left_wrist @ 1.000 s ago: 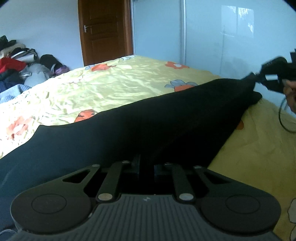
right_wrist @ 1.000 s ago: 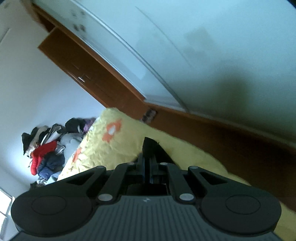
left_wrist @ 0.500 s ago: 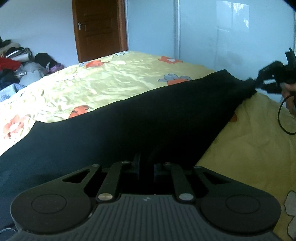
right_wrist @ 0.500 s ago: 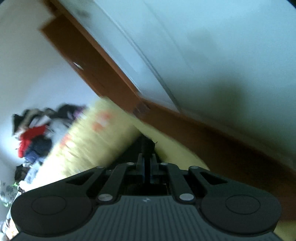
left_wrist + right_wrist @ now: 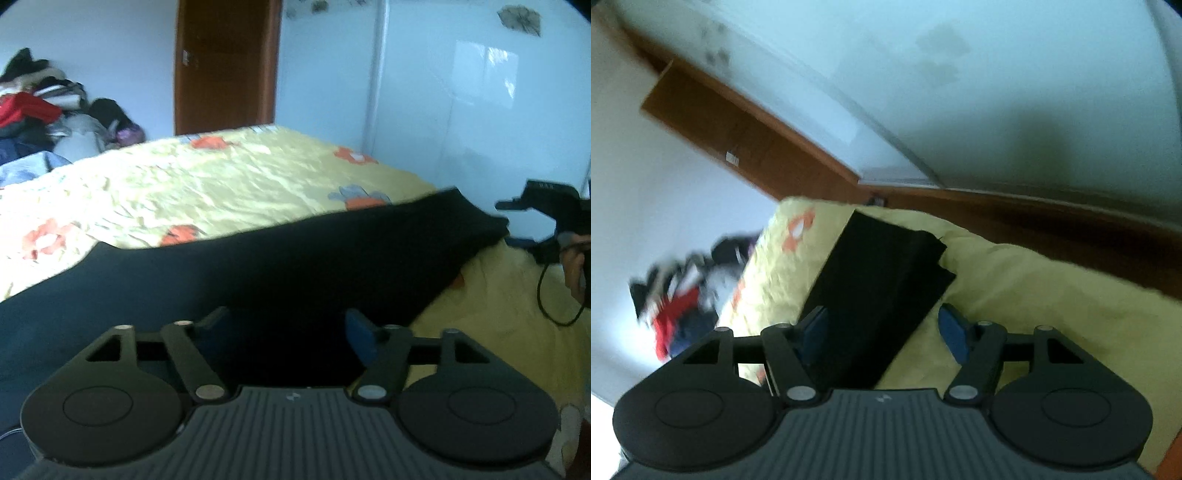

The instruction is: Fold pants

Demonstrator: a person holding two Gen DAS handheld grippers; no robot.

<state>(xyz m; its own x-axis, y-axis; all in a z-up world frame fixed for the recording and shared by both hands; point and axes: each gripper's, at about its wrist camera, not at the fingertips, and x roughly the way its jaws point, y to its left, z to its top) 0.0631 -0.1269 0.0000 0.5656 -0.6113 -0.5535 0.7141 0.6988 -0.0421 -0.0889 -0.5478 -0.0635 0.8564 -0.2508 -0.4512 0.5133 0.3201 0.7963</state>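
While the yellow bed (image 5: 229, 184) carried the black pants (image 5: 258, 266), you let both ends go.
The pants lay as one long band along the bed's near edge, one end just ahead of your left gripper (image 5: 288, 325), the other running to the right-hand corner under your right gripper (image 5: 882, 328). Both sets of jaws were opening, pads off the cloth. Each hand sat at its own end, long axis stretched between them.
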